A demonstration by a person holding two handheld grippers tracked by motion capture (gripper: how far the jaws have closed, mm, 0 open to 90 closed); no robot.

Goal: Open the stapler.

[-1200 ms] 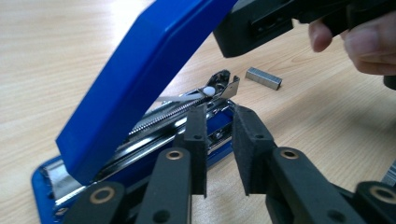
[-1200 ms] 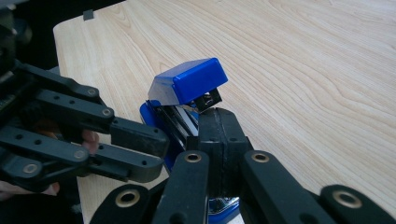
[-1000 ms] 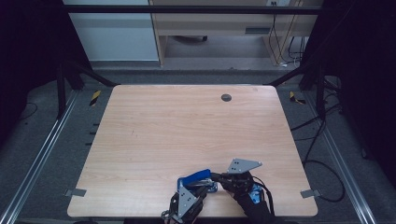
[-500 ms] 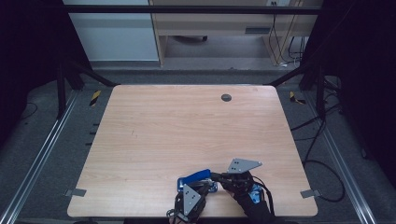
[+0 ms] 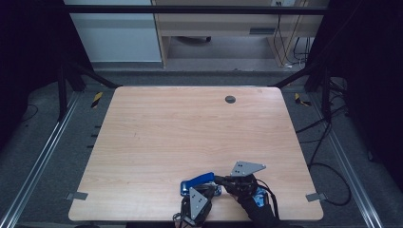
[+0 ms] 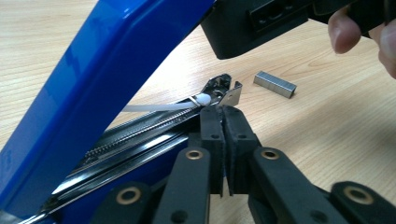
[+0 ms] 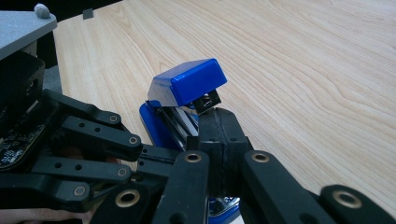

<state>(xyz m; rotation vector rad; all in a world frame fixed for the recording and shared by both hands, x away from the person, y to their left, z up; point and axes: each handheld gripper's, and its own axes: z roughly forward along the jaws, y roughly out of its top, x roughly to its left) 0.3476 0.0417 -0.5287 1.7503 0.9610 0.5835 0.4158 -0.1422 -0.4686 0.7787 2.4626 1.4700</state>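
Observation:
A blue stapler (image 5: 199,180) lies near the table's front edge with its lid (image 6: 107,79) swung up off the metal staple channel (image 6: 154,126). My left gripper (image 6: 223,112) is shut, and its tips rest at the front end of that channel, beside the white pusher. Nothing shows between its jaws. My right gripper (image 7: 219,119) is shut too, and its tips sit right under the front of the raised lid (image 7: 191,86). A short strip of staples (image 6: 275,84) lies on the wood just past the stapler. In the high view the left gripper (image 5: 209,190) and right gripper (image 5: 219,179) meet at the stapler.
The wooden table (image 5: 190,128) has a round cable hole (image 5: 230,99) at its back. Metal rails (image 5: 43,156) run along both sides, and cables (image 5: 323,142) trail on the floor to the right. A person's fingers (image 6: 343,30) hold the right gripper.
My left gripper has edged slightly to the right, closer to the stapler. The right gripper and the stapler have stayed put.

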